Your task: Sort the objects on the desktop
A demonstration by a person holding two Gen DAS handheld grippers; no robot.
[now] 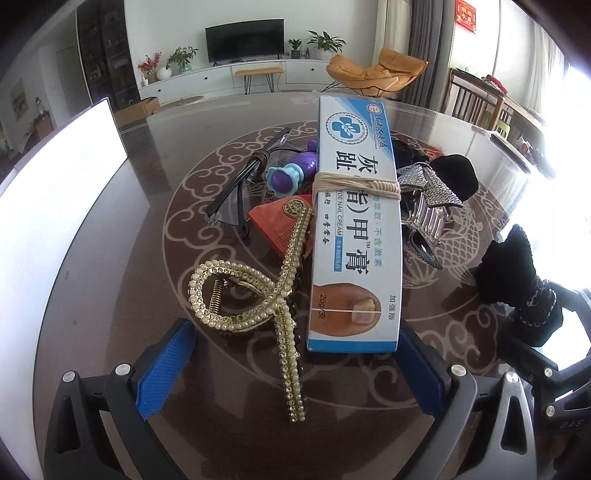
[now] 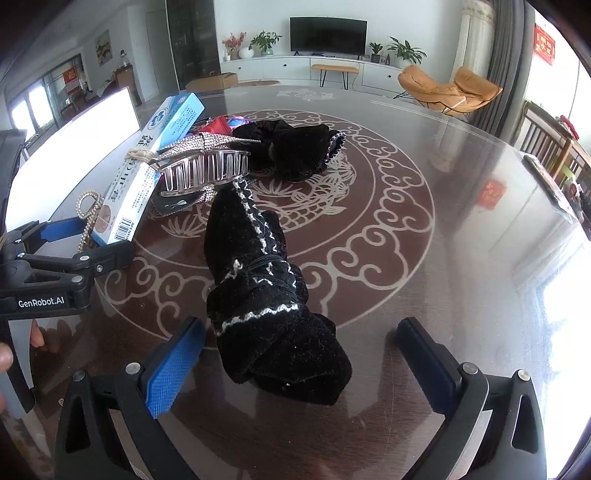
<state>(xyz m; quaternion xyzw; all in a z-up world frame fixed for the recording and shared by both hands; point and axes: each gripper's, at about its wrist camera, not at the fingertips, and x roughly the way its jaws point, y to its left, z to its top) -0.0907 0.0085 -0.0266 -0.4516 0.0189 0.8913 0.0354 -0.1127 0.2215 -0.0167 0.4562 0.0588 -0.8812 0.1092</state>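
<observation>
The left gripper (image 1: 295, 365) stands with its blue-padded fingers spread wide and empty, low over a pile of small things at the middle of the round table (image 1: 110, 258). Between and just ahead of its fingers lie a gold pearl-studded hair claw (image 1: 251, 306) and a blue-and-white toenail cream box (image 1: 356, 229) bound round its middle with a pale cord, the box resting on top of the heap. Only the left wrist view shows what lies behind these: black-framed glasses (image 1: 236, 195), a purple and light-blue toy (image 1: 291, 173) and a red packet (image 1: 280, 225) partly under the hair claw. The right gripper (image 2: 299, 365) is likewise open and holds nothing; a black velvet scrunchie with white stitching (image 2: 269, 302) lies on the table between its fingers, closer to the left one. The right wrist view brings out a second black scrunchie (image 2: 291, 147) farther back, and a rhinestone claw clip with clear teeth (image 2: 203, 166) leaning by the box, things that the left view shows only at its right edge. The table is dark brown under a glossy sheet, with pale cloud scrolls and a fish motif. A bright white board (image 1: 55, 192) stands at its left edge. Beyond are a television (image 2: 328, 34) on a white cabinet, potted plants and an orange lounge chair (image 2: 448, 90).
</observation>
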